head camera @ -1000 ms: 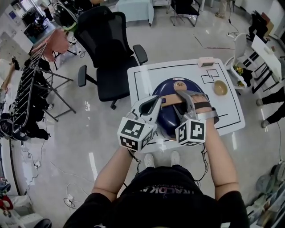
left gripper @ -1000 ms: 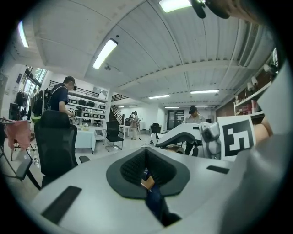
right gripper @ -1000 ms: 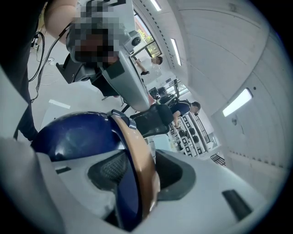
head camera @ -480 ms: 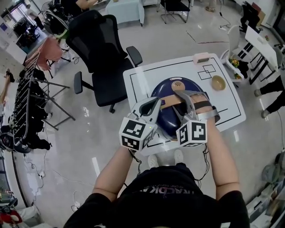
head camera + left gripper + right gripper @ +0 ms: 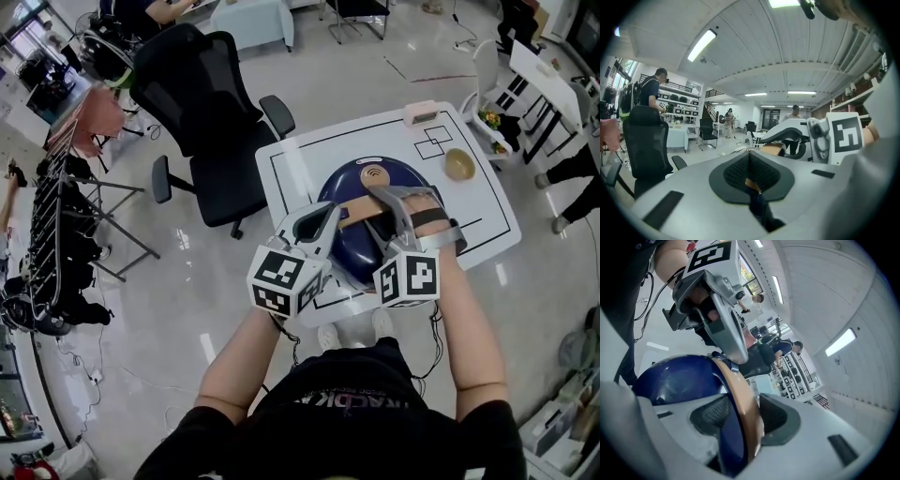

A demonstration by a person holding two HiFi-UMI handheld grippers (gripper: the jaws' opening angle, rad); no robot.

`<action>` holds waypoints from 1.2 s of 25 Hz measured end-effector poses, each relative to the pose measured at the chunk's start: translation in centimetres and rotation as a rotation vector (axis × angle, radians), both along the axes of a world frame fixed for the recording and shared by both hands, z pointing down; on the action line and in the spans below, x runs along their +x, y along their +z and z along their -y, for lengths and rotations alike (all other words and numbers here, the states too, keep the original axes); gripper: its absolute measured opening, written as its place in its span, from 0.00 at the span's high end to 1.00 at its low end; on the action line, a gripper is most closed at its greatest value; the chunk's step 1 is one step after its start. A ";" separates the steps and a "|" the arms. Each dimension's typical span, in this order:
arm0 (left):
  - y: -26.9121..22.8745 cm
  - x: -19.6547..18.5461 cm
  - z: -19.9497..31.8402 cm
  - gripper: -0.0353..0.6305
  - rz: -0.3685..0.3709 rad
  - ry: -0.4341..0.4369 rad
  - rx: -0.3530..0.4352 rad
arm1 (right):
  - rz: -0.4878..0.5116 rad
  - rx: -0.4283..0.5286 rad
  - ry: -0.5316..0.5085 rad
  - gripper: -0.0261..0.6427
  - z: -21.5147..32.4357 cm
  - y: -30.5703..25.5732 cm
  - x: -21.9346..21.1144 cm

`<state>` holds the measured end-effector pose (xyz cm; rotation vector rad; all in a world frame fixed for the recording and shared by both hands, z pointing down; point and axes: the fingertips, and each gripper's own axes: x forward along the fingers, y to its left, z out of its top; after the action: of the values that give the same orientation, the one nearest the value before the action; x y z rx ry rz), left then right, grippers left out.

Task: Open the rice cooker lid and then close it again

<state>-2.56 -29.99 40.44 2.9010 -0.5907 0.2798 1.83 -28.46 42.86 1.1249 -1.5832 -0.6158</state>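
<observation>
Tan handle (image 5: 737,394) inside right hand-held gripper (image 5: 743,422)

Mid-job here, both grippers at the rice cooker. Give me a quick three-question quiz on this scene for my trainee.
1. True or false: the rice cooker lid stands open.
2. What sits between the right gripper's jaws? A the tan handle; B a cup; C nothing.
3. Fill in: in the head view, the small bowl stands on the table to the ____ of the lid.
Key: 1 false, it is down; 2 A; 3 right.
</observation>
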 end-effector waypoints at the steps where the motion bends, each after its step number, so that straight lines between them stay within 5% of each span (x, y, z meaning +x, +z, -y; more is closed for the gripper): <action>1: 0.0 0.0 0.0 0.94 -0.001 0.001 -0.001 | -0.001 0.000 0.002 0.68 0.0 0.0 0.0; 15: -0.1 0.2 -0.5 0.94 0.018 0.033 0.051 | 0.007 0.010 0.005 0.68 -0.1 0.0 0.0; 23: -1.5 -0.5 -1.0 0.79 -0.018 0.072 0.079 | 0.035 0.016 0.014 0.68 -0.1 -0.2 0.1; 30: -3.2 -1.1 -1.1 0.77 -0.042 0.075 0.109 | 0.087 0.027 0.030 0.68 0.1 -0.6 0.3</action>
<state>-3.65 -28.85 37.21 3.0306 -0.5064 0.2014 2.15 -28.59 42.26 1.2072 -1.6331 -0.5765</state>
